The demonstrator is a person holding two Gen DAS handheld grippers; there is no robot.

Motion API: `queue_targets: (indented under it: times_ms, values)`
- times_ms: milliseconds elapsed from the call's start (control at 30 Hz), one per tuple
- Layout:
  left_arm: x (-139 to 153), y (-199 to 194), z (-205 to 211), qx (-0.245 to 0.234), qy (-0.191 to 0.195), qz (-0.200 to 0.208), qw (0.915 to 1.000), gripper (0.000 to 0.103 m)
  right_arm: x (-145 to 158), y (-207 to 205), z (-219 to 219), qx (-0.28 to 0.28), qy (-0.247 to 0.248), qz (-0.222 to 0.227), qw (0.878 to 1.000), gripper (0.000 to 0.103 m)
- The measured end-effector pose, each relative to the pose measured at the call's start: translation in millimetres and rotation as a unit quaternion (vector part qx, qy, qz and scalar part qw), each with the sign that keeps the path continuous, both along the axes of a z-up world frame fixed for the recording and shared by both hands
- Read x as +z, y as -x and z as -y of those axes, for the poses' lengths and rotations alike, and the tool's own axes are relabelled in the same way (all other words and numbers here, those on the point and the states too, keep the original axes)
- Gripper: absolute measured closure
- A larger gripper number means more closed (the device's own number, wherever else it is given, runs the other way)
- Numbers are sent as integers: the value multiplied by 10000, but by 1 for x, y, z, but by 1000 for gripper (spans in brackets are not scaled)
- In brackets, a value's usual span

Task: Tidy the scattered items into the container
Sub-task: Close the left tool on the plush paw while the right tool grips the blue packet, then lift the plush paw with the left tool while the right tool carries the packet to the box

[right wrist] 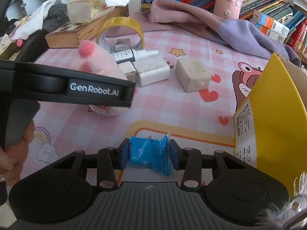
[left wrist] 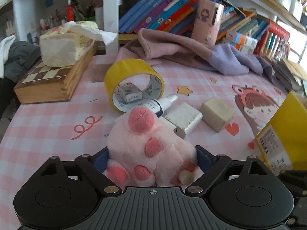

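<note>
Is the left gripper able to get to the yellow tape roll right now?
Probably not yet. The left gripper has the pink plush toy filling its jaws, and that toy sits between it and the yellow tape roll. It would likely need to put the toy away first.

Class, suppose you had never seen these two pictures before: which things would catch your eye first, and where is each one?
The pink plush toy fills the foreground, sitting between the fingers of the left tool. Just beyond it on the pink checked tablecloth a yellow tape roll stands on edge, with a small box seen through its hole. In the right wrist view, the right tool pinches a crumpled blue bag beside the yellow cardboard box.
</note>
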State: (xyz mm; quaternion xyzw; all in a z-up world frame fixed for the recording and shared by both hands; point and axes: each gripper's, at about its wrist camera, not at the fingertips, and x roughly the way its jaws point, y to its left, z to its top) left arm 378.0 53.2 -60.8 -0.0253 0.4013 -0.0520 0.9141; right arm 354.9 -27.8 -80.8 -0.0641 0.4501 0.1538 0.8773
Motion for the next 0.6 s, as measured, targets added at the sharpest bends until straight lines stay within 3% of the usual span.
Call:
queue_targets:
  times_ms: [600]
  values:
    - [61, 89, -29, 300, 369, 544, 9974, 15, 50, 59, 1, 438, -258, 828, 9953, 64]
